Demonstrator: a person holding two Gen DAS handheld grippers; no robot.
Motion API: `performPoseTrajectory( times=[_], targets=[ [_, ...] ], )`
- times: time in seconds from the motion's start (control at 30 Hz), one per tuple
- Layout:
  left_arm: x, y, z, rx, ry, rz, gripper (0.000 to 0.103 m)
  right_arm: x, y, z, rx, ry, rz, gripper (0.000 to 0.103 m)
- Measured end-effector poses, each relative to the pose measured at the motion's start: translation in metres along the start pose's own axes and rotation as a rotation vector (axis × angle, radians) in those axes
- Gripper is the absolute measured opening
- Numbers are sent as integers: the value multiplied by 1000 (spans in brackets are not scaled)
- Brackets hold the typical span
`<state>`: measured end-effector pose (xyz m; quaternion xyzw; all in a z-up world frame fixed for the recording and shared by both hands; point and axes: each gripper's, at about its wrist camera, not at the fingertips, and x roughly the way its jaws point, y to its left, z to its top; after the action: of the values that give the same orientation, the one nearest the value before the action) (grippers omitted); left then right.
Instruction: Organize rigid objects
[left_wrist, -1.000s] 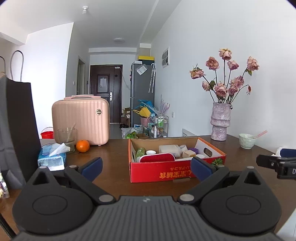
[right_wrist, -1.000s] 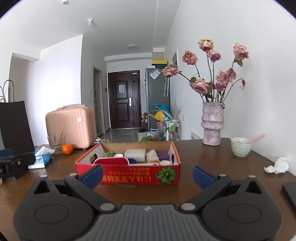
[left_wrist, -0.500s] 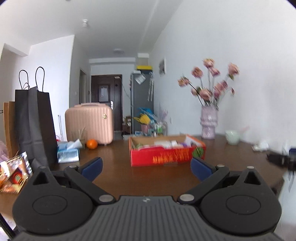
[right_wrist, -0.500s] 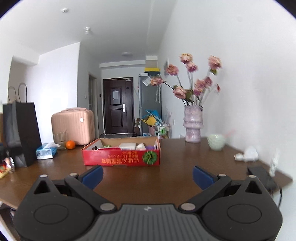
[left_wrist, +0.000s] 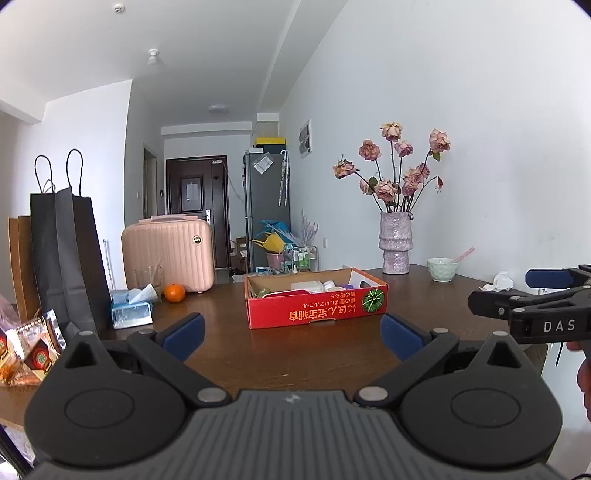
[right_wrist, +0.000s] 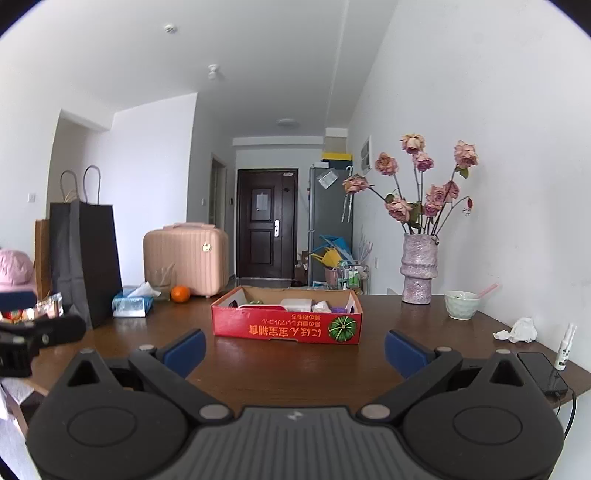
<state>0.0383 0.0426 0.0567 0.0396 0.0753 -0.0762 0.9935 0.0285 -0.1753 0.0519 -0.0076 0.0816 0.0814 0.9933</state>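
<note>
Left tongs (left_wrist: 291, 328), right tongs (right_wrist: 293, 345) both spread, empty, over near tabletop (right_wrist: 295, 369). Mid-tabletop: red cardboard box (right_wrist: 286, 326) holding small rigid items, likely light, stiff; pinch each across narrow sides. Glass-like vase (right_wrist: 419, 271) beyond, fragile.

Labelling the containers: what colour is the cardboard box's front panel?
Red, with a green pumpkin picture; the cardboard box shows best in the right wrist view.
</note>
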Motion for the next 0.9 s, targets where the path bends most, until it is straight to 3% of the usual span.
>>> performPoseTrajectory(
  times=[0.9],
  targets=[
    [2,2,1,-22,7,8,103,5,-2,1,15,24,16,103]
  ],
)
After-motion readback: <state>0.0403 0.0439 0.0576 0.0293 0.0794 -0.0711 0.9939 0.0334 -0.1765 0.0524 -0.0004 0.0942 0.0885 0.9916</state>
